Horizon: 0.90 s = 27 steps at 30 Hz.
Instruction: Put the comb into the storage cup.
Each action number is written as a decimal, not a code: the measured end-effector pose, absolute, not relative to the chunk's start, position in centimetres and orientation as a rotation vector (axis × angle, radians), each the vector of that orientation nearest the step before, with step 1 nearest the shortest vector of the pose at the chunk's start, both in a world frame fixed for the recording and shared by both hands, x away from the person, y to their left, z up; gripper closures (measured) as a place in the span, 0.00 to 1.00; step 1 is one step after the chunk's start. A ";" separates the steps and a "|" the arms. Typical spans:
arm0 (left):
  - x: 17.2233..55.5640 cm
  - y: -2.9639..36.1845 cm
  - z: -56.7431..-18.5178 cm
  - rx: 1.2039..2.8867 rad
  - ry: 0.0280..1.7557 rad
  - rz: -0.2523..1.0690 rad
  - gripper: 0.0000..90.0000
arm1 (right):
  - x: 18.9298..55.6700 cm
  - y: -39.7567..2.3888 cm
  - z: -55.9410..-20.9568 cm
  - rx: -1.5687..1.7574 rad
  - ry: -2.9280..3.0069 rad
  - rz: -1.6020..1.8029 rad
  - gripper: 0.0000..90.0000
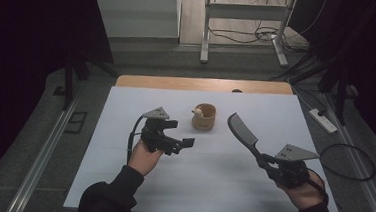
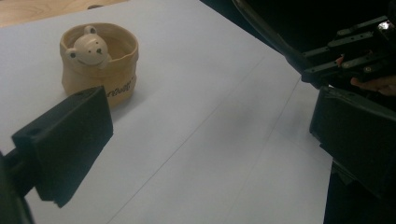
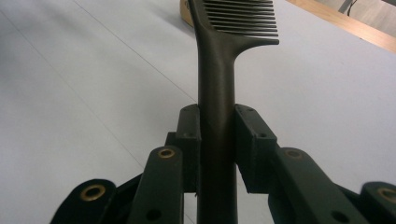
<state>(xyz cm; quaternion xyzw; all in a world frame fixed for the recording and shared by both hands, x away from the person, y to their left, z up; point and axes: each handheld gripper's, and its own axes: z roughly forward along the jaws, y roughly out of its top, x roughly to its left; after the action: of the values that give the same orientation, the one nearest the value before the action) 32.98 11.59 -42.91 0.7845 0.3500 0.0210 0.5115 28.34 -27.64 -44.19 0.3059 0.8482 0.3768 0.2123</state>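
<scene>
My right gripper (image 3: pixel 217 135) clamps its fingers on the handle of a black comb (image 1: pixel 243 131), raised above the white counter (image 1: pixel 220 188) with teeth toward the bear cup (image 1: pixel 204 116). My left gripper (image 1: pixel 181 143) hovers beside the cup, fingers wide apart, holding nothing.

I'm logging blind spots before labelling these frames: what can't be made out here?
- Beige ceramic cup with a bear figure: its printed word is partly covered by the left gripper's open near jaw in the left gripper view; too small in the high view.
- Black plastic comb: tooth end cut off by the top edge in the right gripper view; handle end hidden inside the right gripper.
</scene>
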 end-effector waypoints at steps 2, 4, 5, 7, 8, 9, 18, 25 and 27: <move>33.2 11.4 -42.8 1.889 0.839 0.050 0.00 | 28.3 -27.4 -44.2 0.845 2.357 1.053 0.80; 33.4 11.2 -42.7 1.891 0.835 0.044 0.00 | 28.2 -27.3 -44.2 0.842 2.358 1.055 0.80; 33.5 11.1 -42.7 1.890 0.834 0.041 0.00 | 28.2 -27.2 -44.2 0.838 2.357 1.058 0.80; 33.8 10.9 -42.6 1.885 0.832 0.032 0.00 | 28.1 -27.0 -44.1 0.831 2.355 1.064 0.80; 33.9 10.8 -42.6 1.883 0.832 0.029 0.00 | 28.0 -27.0 -44.1 0.827 2.354 1.067 0.80; 34.0 10.7 -42.6 1.881 0.835 0.022 0.00 | 28.0 -26.9 -44.1 0.827 2.354 1.071 0.80; 34.4 9.7 -42.2 1.858 0.817 -0.013 0.00 | 27.6 -26.1 -44.0 0.796 2.347 1.098 0.80; 34.2 9.4 -42.2 1.867 0.809 -0.030 0.00 | 27.2 -25.2 -43.9 0.751 2.348 1.119 0.80; 34.1 9.3 -42.2 1.864 0.810 -0.036 0.00 | 27.0 -24.9 -43.9 0.738 2.351 1.120 0.80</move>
<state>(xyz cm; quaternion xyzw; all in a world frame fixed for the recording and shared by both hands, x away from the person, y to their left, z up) 34.13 9.32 -42.20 0.7796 0.3386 -0.0151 0.5265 27.04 -24.94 -43.88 0.2663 0.8481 0.4041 0.2158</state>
